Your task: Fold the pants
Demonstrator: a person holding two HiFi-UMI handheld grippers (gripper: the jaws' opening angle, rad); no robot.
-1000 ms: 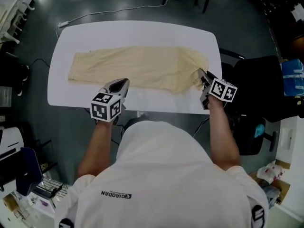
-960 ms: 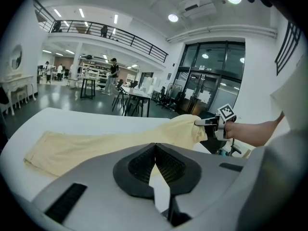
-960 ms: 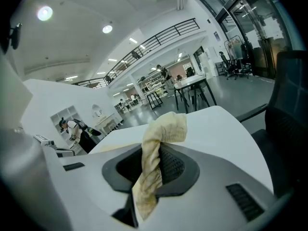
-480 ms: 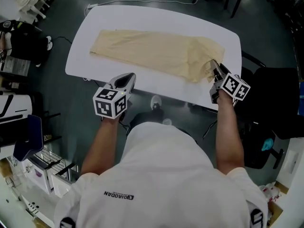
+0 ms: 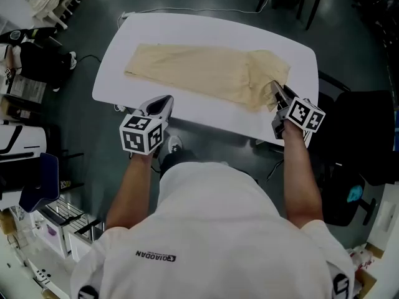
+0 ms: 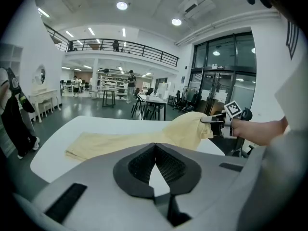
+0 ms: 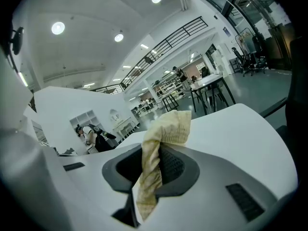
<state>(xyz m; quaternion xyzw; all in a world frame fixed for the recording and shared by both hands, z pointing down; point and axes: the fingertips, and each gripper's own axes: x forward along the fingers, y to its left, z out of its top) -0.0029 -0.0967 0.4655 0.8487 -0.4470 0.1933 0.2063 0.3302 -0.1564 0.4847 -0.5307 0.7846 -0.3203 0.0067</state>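
Observation:
Beige pants (image 5: 199, 70) lie lengthwise on the white table (image 5: 206, 30), legs to the left. My right gripper (image 5: 275, 88) is shut on the waist end at the table's right and holds that corner bunched a little off the top. In the right gripper view the cloth (image 7: 171, 126) hangs out from between the jaws of the right gripper (image 7: 154, 165). My left gripper (image 5: 163, 100) hovers at the table's front edge, off the pants, shut with nothing in it. In the left gripper view the left gripper (image 6: 155, 146) has its jaws meeting, with the pants (image 6: 125, 141) beyond.
A black chair (image 5: 355, 136) stands right of the table. A white cable (image 5: 187, 9) runs along the floor behind it. Racks and a dark bag (image 5: 37, 61) crowd the left side. The person's shoe (image 5: 174, 145) shows under the front edge.
The left gripper has drawn back from the pants' near edge to the table's front edge. The right gripper kept its hold and lifted the waist end slightly. The head view has shifted.

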